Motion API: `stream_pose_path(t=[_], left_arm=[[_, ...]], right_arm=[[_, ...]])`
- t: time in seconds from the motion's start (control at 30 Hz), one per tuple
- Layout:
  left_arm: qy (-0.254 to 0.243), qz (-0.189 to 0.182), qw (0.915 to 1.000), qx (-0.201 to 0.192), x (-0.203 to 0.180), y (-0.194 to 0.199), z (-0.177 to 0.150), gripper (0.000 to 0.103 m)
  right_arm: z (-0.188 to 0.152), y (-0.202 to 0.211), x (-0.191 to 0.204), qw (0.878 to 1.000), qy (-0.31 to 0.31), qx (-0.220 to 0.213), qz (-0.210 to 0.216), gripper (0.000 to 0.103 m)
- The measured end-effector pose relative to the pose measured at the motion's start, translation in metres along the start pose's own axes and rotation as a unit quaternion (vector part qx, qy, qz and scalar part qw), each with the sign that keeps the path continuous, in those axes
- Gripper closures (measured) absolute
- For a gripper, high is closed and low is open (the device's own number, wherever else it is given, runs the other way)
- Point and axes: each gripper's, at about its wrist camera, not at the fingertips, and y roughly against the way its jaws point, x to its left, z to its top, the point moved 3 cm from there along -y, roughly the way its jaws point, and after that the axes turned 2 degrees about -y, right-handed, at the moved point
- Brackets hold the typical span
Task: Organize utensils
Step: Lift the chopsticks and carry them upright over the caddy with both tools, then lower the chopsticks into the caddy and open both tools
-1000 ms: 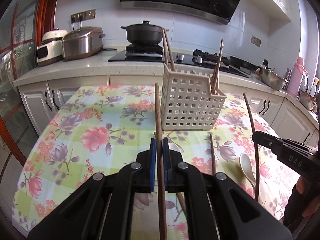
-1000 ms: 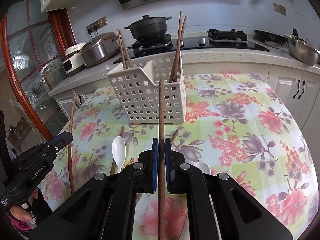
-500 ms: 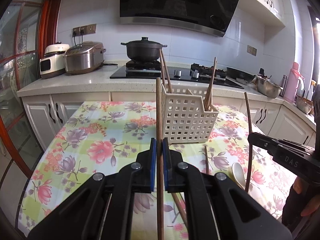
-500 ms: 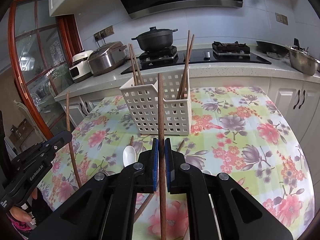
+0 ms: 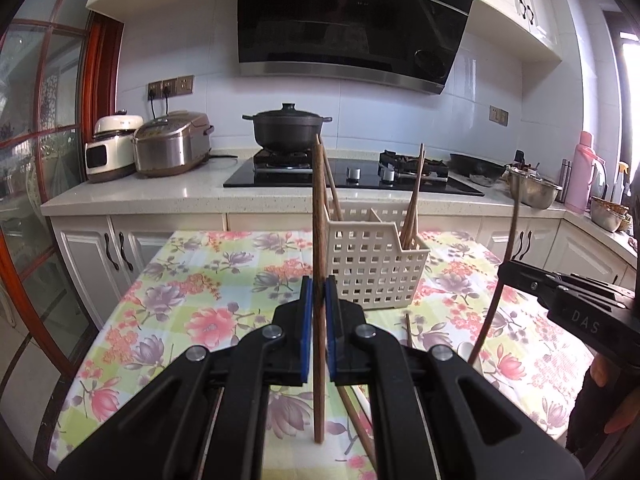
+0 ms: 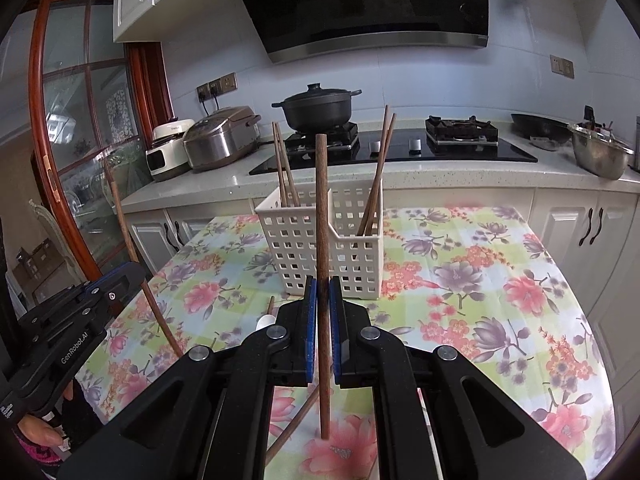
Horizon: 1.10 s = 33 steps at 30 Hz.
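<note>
My left gripper (image 5: 316, 300) is shut on a brown wooden chopstick (image 5: 318, 216) held upright above the table. My right gripper (image 6: 323, 304) is shut on another upright chopstick (image 6: 322, 208). A white perforated utensil basket (image 5: 374, 268) stands on the floral tablecloth ahead of both grippers, also in the right wrist view (image 6: 320, 244). It holds chopsticks in its left (image 6: 284, 168) and right (image 6: 378, 172) compartments. The right gripper (image 5: 568, 304) shows at the right of the left view; the left gripper (image 6: 72, 320) at the left of the right view.
Loose chopsticks (image 5: 407, 328) and a white spoon (image 6: 265, 322) lie on the table (image 6: 480, 280) below the grippers. Behind is a counter with a black pot (image 5: 287, 126) on a stove, rice cookers (image 5: 170, 144) and steel bowls (image 6: 600, 154).
Both grippers have risen and drawn back with their chopsticks; the basket now looks smaller and lower in both views.
</note>
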Motion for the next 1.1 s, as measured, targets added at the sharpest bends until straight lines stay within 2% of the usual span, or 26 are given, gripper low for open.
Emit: stream_pose_path(t=[0.67,0.93,1.1], left_arm=[[-0.020,-0.007,0.9997,-0.010,-0.010,0.006,0.026,0.097],[-0.021,-0.031,0.9991,-0.018,-0.008,0.004,0.070,0.097],[-0.029,-0.039,0.9987,-0.016,-0.011,-0.012,0.115,0.097]], right_arm=[[0.024,0.014,0.008,0.999,0.023,-0.031,-0.008,0.096],[0.064,0.016,0.004,0.998,0.029,-0.055,-0.011,0.096],[0.095,0.001,-0.004,0.998,0.023,-0.058,-0.016,0.096]])
